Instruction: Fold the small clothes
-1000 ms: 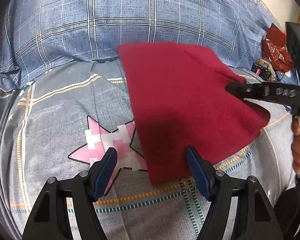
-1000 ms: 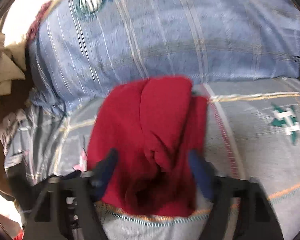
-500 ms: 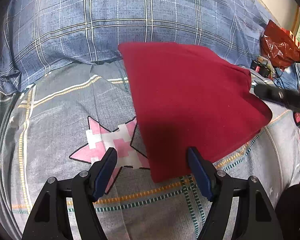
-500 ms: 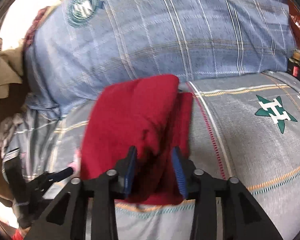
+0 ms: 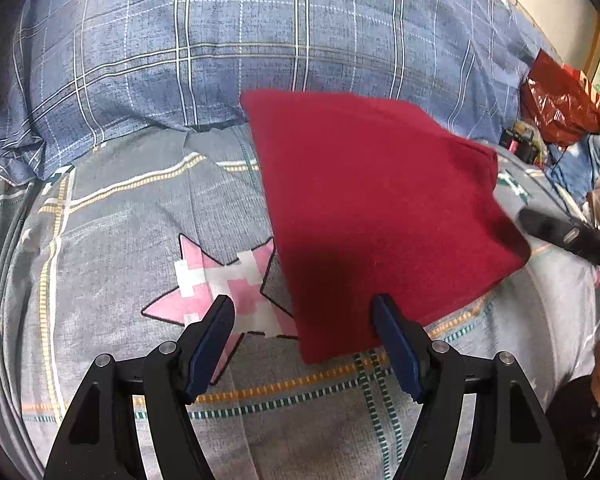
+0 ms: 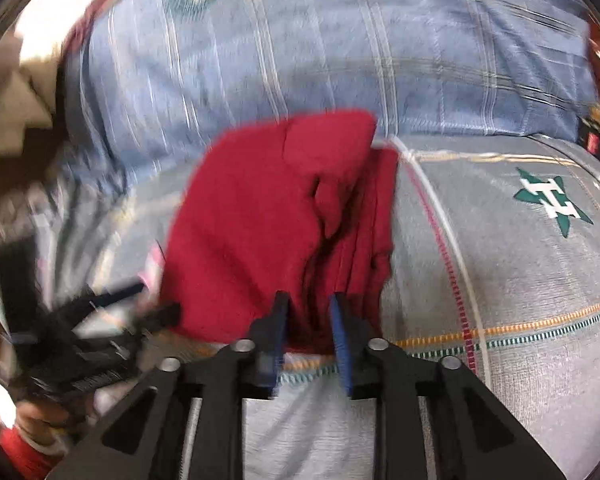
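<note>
Resting on my grey patterned bedsheet (image 5: 112, 240), the red garment (image 5: 364, 216) has a blue plaid pillow (image 5: 220, 48) at twelve o'clock; left claw (image 5: 304, 344) released, right claw (image 6: 309, 336) clenched on its hem.

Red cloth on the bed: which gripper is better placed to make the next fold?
Probably the right gripper: its fingers are nearly closed around the bunched edge of the red cloth. The left gripper is wide open at the near corner, gripping nothing.
</note>
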Demonstrator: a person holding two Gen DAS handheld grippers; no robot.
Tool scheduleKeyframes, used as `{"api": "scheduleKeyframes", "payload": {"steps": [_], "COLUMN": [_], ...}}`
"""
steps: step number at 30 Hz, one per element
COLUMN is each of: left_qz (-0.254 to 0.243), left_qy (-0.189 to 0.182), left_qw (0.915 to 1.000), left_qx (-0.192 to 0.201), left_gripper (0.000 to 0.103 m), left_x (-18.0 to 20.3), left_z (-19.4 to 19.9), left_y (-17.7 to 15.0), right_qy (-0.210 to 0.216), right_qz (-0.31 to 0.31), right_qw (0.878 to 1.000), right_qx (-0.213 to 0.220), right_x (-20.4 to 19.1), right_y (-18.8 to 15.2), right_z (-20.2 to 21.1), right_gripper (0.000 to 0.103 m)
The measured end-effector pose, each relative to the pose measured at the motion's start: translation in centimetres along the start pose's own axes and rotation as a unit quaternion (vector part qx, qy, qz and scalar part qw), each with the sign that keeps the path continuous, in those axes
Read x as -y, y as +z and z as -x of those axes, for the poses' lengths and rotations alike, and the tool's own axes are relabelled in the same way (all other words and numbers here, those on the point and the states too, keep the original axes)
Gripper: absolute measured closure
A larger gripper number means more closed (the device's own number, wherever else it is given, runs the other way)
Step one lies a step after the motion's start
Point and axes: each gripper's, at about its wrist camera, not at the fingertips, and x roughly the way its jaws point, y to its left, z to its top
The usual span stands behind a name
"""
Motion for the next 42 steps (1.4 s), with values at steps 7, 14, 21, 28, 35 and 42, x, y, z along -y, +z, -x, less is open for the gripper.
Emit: {"api": "scheduleKeyframes", "payload": {"steps": [7, 14, 21, 28, 35, 42], "left_qz": [0.096, 0.09, 0.084, 0.048, 0.084, 0.058], "left_qy": [-0.087, -0.114, -0.118, -0.097, -0.044, 0.03], "left_qw": [0.9916, 0.9883, 0.989, 0.9941, 0.9945, 0.9971], "left_qx": [0.002, -0.045, -0.03, 0.008, -0.046, 0.04], "left_gripper": [0.023, 0.02, 0.052, 0.052, 0.046, 0.038], "left_x": [-3.7, -3.1, -2.3, -3.1, -5.4, -3.8], "left_z": [0.1, -6.0, -6.0, 3.3, 3.5, 6.7], "left_y": [3.1, 5.8, 7.0, 3.8, -3.2, -4.1], "right_qy": [0.044, 0.079, 0.068, 0.099, 0.119, 0.049], "right_qz": [-0.077, -0.111, -0.05, -0.022, -0.013, -0.01], "right_qw": [0.996, 0.99, 0.996, 0.995, 0.992, 0.999], "right_qx": [0.029, -0.035, 0.0, 0.019, -0.041, -0.002], "right_x": [3.0, 5.2, 3.0, -0.5, -4.4, -4.2], "right_y": [3.9, 5.9, 6.1, 5.4, 0.3, -1.5], "right_z": [-1.5, -8.4, -8.2, -2.8, -3.3, 1.9], "right_gripper": [0.008, 0.008, 0.049, 0.054, 0.044, 0.035]}}
